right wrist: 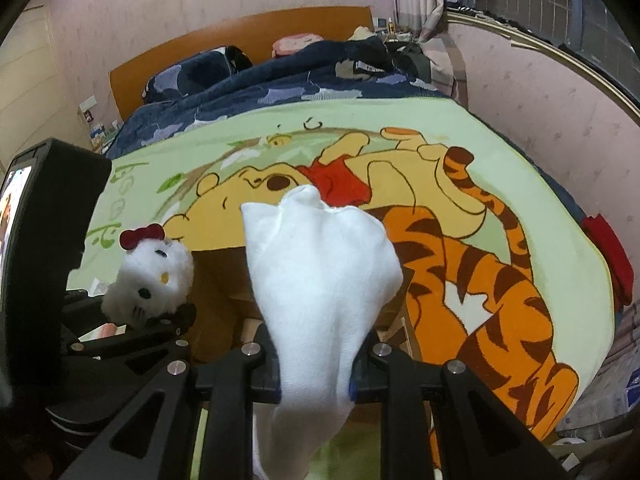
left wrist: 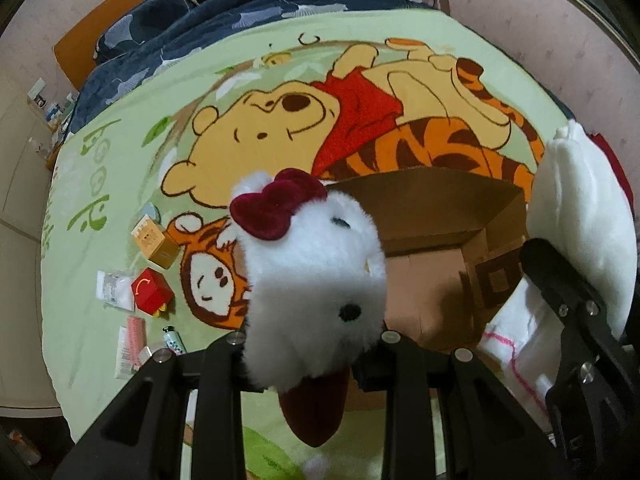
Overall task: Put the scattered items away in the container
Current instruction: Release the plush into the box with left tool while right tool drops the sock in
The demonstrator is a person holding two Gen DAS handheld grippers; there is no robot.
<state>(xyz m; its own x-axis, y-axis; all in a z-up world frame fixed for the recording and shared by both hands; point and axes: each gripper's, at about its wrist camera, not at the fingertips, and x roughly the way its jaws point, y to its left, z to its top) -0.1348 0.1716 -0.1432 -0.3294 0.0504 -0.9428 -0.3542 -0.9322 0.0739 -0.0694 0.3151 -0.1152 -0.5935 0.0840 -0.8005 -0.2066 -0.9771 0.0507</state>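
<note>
My left gripper (left wrist: 310, 354) is shut on a white plush cat with a dark red bow (left wrist: 316, 276) and holds it over the near left edge of an open cardboard box (left wrist: 436, 216). The plush also shows in the right wrist view (right wrist: 150, 280). My right gripper (right wrist: 314, 368) is shut on a white sock (right wrist: 320, 276) and holds it above the same box (right wrist: 216, 280). The sock and right gripper show at the right edge of the left wrist view (left wrist: 580, 208). Most of the box is hidden behind the sock in the right wrist view.
Scattered on the green cartoon blanket (left wrist: 120, 160) left of the box lie an orange carton (left wrist: 154, 242), a red carton (left wrist: 152, 290), a white packet (left wrist: 114, 290), a pink packet (left wrist: 134, 342) and a small tube (left wrist: 174, 340). A dark quilt (right wrist: 280, 84) covers the bed's far end.
</note>
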